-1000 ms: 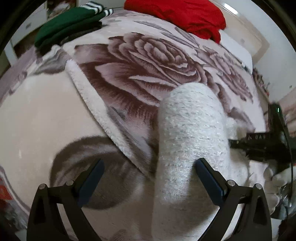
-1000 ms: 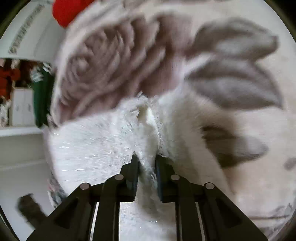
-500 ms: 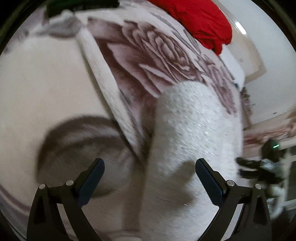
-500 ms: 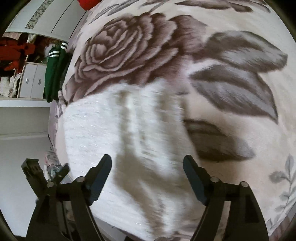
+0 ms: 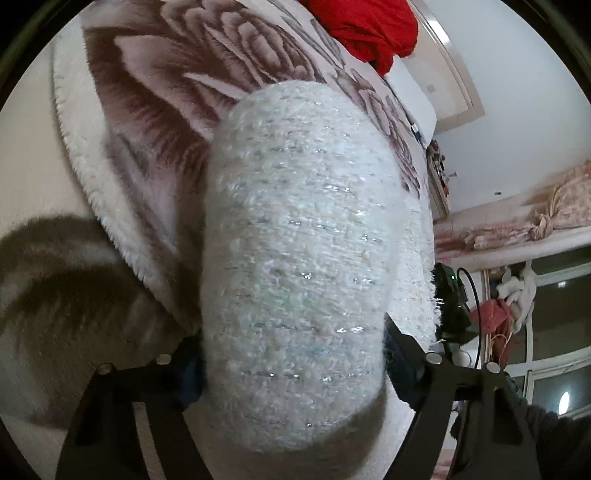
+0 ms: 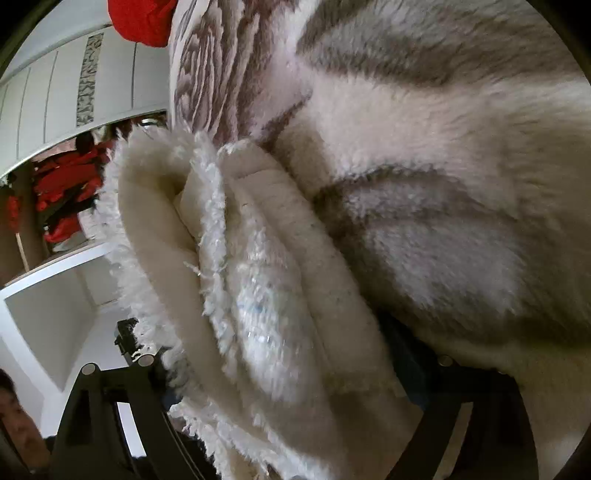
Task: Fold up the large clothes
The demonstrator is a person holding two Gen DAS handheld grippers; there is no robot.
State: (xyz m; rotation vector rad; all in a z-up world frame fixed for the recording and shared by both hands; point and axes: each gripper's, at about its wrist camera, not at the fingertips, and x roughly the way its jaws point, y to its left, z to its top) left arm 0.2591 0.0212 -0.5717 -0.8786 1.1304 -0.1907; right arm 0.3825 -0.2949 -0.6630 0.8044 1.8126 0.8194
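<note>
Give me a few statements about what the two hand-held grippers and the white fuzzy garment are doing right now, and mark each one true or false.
1. The left hand-held gripper has the white fuzzy knitted garment between its fingers. True.
2. The garment lies on a bare wooden table. False: it rests on a plush rose-patterned blanket.
3. The right hand-held gripper has bunched layers of the same white garment between its fingers. True.
4. A blue garment lies at the far end of the blanket. False: the crumpled cloth there is red.
</note>
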